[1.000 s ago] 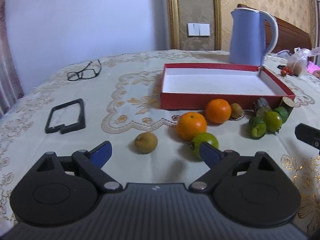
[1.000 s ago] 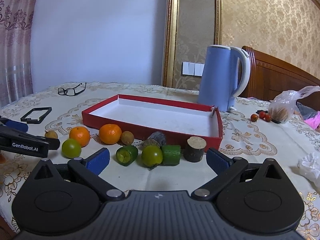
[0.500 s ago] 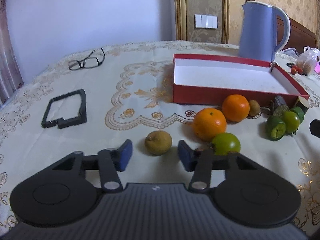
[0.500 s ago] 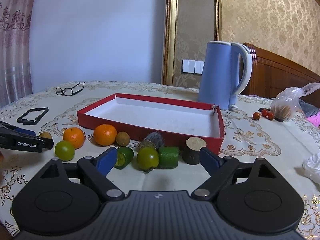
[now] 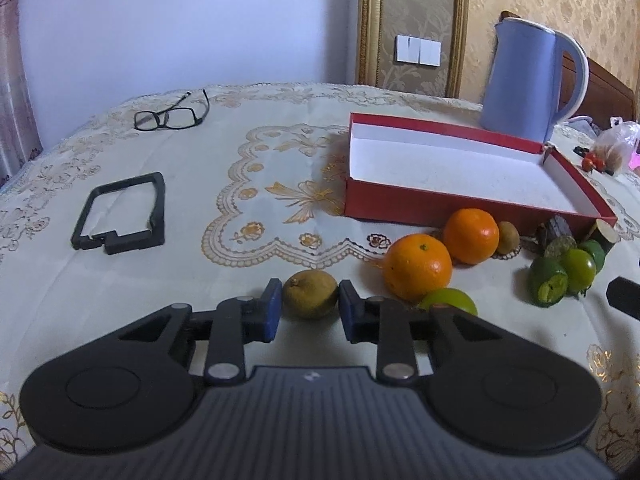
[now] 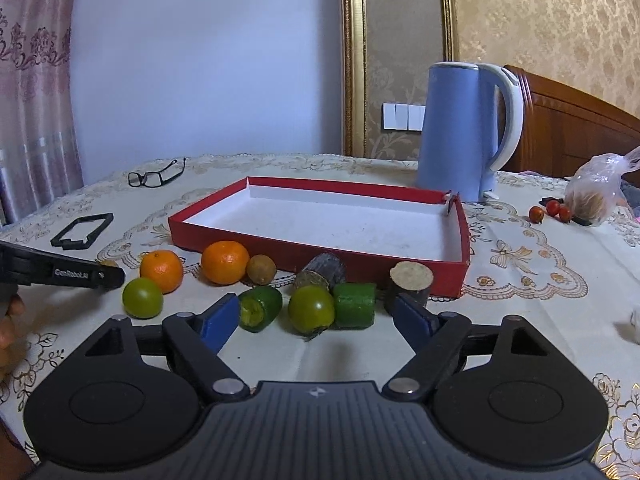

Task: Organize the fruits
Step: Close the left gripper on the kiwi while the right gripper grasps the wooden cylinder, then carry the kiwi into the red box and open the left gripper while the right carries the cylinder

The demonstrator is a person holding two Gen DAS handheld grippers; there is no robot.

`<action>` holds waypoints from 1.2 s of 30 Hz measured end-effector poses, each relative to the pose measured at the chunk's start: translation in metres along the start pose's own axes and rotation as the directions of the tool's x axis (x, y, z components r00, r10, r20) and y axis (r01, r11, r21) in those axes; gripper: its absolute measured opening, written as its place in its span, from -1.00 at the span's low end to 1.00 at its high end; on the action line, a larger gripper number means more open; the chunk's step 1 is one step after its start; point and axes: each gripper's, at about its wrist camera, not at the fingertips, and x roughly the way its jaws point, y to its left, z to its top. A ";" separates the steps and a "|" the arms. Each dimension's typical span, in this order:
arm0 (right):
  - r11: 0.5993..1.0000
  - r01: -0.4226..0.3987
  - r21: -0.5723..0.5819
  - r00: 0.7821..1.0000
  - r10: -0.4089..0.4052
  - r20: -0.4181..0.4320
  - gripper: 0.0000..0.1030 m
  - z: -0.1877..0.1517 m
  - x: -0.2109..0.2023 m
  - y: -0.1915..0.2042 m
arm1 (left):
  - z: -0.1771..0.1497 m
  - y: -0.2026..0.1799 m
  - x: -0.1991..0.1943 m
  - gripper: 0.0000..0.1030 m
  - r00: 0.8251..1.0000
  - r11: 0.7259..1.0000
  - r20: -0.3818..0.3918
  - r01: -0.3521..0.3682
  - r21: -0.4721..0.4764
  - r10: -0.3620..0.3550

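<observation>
My left gripper [image 5: 310, 309] is shut on a small brownish-yellow fruit [image 5: 310, 294] that rests on the tablecloth, with a blue pad touching each side. To its right lie two oranges [image 5: 418, 266], a green round fruit [image 5: 448, 302] and a small brown fruit [image 5: 508, 234]. All of these lie in front of an empty red box [image 5: 400, 200]. The jaws of my right gripper [image 6: 316, 322] are closing. A cut green fruit [image 6: 260, 308], a green round fruit [image 6: 311, 310] and a green chunk [image 6: 355, 305] lie between them, unpressed. A brown cut stump [image 6: 410, 280] stands by the right pad.
A blue kettle [image 6: 460, 132] stands behind the box [image 6: 320, 248]. Glasses [image 5: 172, 116] and a black plastic frame [image 5: 120, 212] lie to the left. A plastic bag [image 6: 596, 192] and small red tomatoes [image 6: 550, 210] are at the far right. A hand shows at the right wrist view's left edge.
My left jaws have closed from wide open onto the brownish fruit as the gripper moved up to it. My right jaws have narrowed around the green fruits.
</observation>
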 end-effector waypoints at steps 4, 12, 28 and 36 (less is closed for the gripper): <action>1.000 0.016 -0.024 1.000 -0.016 -0.018 0.63 0.001 0.002 -0.003 | 0.004 -0.004 -0.010 -0.47 0.999 1.000 0.042 -0.023 0.006 0.023; 0.998 0.057 -0.016 0.998 -0.057 -0.034 0.21 0.005 0.006 -0.022 | 0.024 -0.021 -0.029 -0.47 0.994 0.999 0.105 0.026 0.021 -0.028; 0.991 0.136 0.004 0.989 -0.135 -0.063 -0.18 0.018 0.037 -0.058 | 0.033 -0.059 -0.030 -0.47 0.988 0.993 0.125 0.078 0.085 -0.088; 0.994 0.106 -0.009 0.991 -0.106 -0.084 -0.25 0.017 0.049 -0.051 | 0.036 -0.066 -0.027 -0.47 0.988 0.992 0.120 0.083 0.098 -0.094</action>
